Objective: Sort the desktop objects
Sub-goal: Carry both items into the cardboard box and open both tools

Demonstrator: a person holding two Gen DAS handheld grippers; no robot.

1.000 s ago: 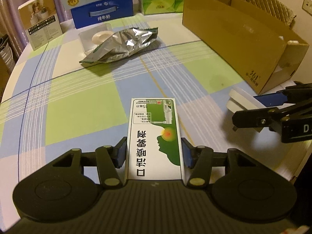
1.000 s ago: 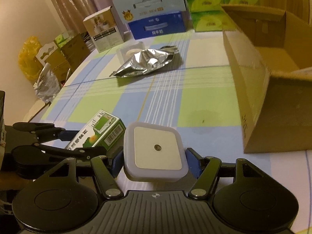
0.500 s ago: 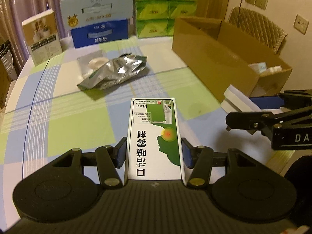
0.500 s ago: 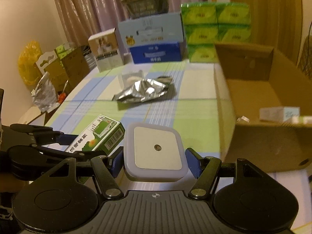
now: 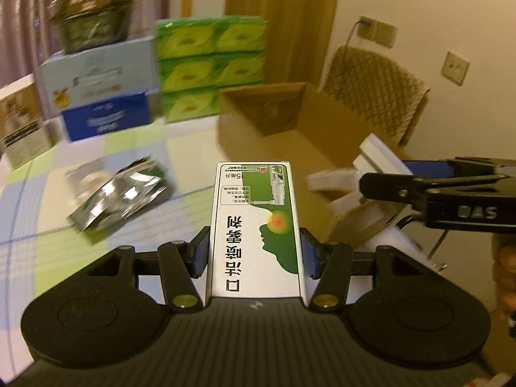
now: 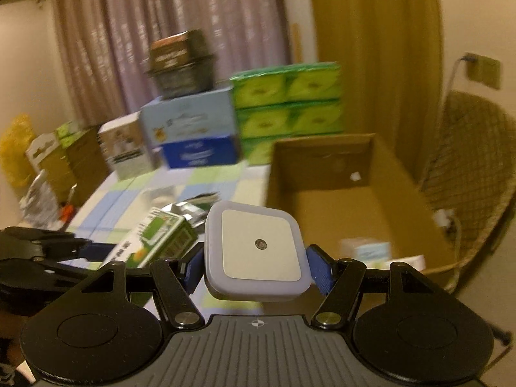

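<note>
My left tool (image 5: 254, 254) is clamped on a green and white oral spray box (image 5: 254, 225), its blue pads pressed against the long sides, the box lifted clear of the checked desk (image 5: 38, 200). My right tool (image 6: 256, 266) is clamped on a square white night light (image 6: 258, 251), the face with the small round sensor turned toward the camera, also held in the air. In the left wrist view the right tool sits to the right, in front of the open cardboard box (image 5: 290, 122). The cardboard box stands on the right side of the desk; in the right wrist view I can see a small pale blue carton (image 6: 371, 248) and another white item (image 6: 409, 261) on its floor, both blurred. A crumpled foil bag (image 5: 119, 193) lies on the desk to the left.
</note>
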